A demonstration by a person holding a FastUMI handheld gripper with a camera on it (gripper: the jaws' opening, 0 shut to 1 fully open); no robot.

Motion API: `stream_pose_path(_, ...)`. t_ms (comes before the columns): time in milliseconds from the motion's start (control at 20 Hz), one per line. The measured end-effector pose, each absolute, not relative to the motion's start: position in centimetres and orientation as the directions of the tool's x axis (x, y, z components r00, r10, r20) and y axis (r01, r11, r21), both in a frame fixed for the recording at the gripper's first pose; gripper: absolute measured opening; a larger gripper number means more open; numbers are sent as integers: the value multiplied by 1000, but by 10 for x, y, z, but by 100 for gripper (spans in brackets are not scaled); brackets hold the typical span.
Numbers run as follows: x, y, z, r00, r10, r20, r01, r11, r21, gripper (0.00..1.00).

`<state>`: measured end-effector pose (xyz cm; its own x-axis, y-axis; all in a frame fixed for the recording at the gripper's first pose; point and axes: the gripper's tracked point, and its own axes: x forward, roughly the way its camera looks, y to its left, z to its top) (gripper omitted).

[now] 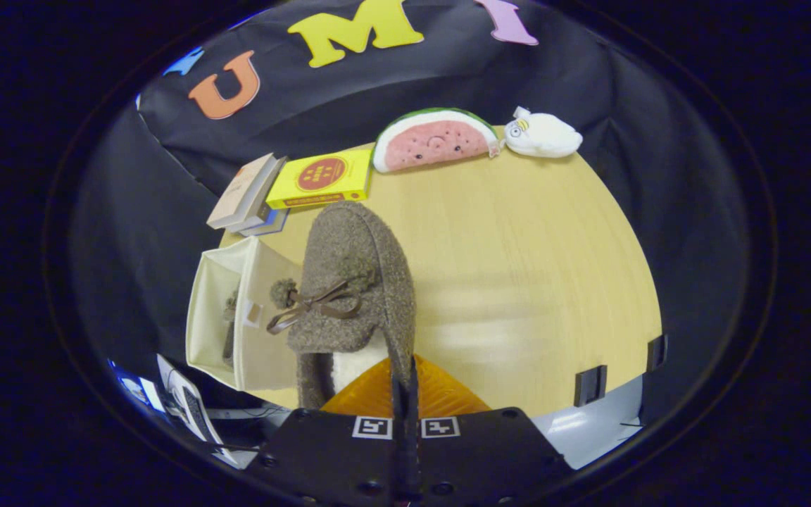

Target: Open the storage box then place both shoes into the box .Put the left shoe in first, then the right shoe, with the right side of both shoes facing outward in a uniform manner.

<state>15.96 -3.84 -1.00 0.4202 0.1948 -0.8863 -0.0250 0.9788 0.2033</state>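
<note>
Shoe (pixel 353 282) held above table (pixel 518 282).
Gripper (pixel 405 380) clenched on shoe's side wall, toe pointing away; open box (pixel 226 317) just left of shoe.

Pretty even overhead light, nothing harsh. The bench (pixel 518 232) has a pale smeary glare patch near its front edge, and its grain looks a bit motion-blurred there. Heavy fisheye bending curves the bench edges. The booth wall stays dim, shadows soft.

Brown shoe (pixel 356 282) beside open box (pixel 219 310)
</note>
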Motion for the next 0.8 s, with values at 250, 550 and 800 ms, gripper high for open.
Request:
stream_pose_path(250, 161, 56, 16, 423, 257, -869, -100, 966, 237, 0)
stream_pose_path(550, 166, 171, 6, 377, 317, -870, -115, 948, 295, 0)
stream_pose_path(800, 180, 210, -31, 374, 250, -893, -74, 968, 240, 0)
